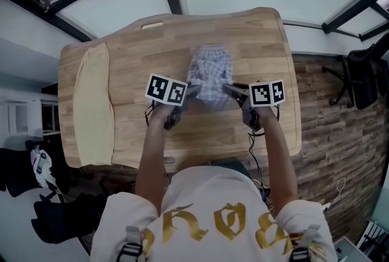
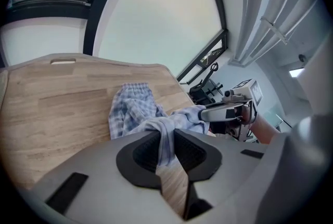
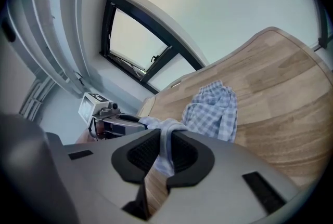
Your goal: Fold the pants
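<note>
pants (image 1: 209, 75), checked blue and white, at middle of table (image 1: 261, 42), near edge lifted.
left gripper (image 1: 192, 90) and right gripper (image 1: 229, 88) each clamped on a bunched corner of the cloth; the far part lies flat on the wood. for a clean fold, judged best to carry both corners level and together, then lay the edge square over the far part. cream cloth (image 1: 92, 103) lies well apart along the left side; nothing stands in the way.

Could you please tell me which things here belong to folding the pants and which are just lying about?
Job: pants, gripped by left hand-held gripper and right hand-held gripper; table.
Lying about: cream cloth along the table's left side; chair beside the table.
</note>
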Available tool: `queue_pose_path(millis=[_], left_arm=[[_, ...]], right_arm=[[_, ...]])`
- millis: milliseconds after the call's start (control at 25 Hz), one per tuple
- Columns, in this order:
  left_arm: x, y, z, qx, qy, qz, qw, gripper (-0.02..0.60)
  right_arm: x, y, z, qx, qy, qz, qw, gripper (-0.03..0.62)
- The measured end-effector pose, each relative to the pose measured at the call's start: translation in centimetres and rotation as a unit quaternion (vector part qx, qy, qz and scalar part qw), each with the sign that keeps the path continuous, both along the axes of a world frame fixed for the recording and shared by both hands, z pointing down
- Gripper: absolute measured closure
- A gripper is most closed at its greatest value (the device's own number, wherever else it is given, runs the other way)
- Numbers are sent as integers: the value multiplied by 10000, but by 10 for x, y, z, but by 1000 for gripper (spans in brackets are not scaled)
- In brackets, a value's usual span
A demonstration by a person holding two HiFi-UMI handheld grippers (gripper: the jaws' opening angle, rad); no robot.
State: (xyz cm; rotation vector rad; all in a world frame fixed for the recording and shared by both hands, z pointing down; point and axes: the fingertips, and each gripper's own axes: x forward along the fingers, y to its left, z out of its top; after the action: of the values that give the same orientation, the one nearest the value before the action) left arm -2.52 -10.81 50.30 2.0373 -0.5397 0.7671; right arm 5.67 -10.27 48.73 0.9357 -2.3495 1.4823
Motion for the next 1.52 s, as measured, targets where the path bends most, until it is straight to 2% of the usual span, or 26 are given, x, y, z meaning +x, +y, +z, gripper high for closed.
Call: queue_pose_path(millis=[360, 560, 720, 760, 840, 920, 1000, 1080, 1160, 1200, 1240, 1280, 1360, 1400, 1440, 1520], left_arm=[[16, -81, -6, -91, -17, 11, 10000, 497], [37, -131, 3, -51, 81, 3, 10000, 495], [58, -165, 16, -124, 429, -180, 9988, 495], [63, -172, 19, -142, 565, -260, 9980, 474], [70, -182, 19, -102, 804, -410, 9959, 378], [69, -189, 16, 87, 863, -528, 9948, 318], [60, -192, 12, 360, 753, -631, 9945, 281], [50, -190, 13, 590, 427, -579, 9957, 256], [48, -183, 20, 785, -42, -140, 9968, 253], [52, -179, 23, 998, -219, 254, 9944, 254], [59, -175, 23, 1357, -337, 756, 9873, 254], [66, -171, 21, 1837, -421, 1314, 9732, 254], [80, -166, 16, 2698, -572, 2309, 9331, 253], [86, -166, 13, 2915, -609, 2672, 9165, 253], [92, -165, 11, 3016, -609, 2978, 9037, 249], [103, -165, 12, 3027, -650, 3629, 8789, 249]], right_arm=[[15, -82, 4, 8, 53, -206, 9998, 522], [37, -129, 24, -29, 95, 4, 10000, 520], [57, -163, 57, -294, 114, 341, 9989, 520], [61, -169, 66, -354, 156, 406, 9984, 520], [68, -176, 78, -418, 254, 518, 9975, 520], [72, -181, 86, -436, 305, 630, 9966, 520], [73, -184, 93, -462, 335, 698, 9959, 520], [73, -185, 100, -489, 351, 751, 9954, 520], [73, -186, 102, -507, 334, 805, 9949, 520], [73, -187, 103, -522, 317, 811, 9948, 520], [71, -186, 103, -544, 299, 790, 9949, 520], [69, -186, 103, -567, 287, 744, 9952, 520], [65, -186, 103, -586, 305, 616, 9959, 519], [64, -186, 103, -577, 337, 555, 9962, 519], [65, -187, 102, -568, 369, 507, 9964, 517], [65, -189, 102, -573, 392, 461, 9965, 517]])
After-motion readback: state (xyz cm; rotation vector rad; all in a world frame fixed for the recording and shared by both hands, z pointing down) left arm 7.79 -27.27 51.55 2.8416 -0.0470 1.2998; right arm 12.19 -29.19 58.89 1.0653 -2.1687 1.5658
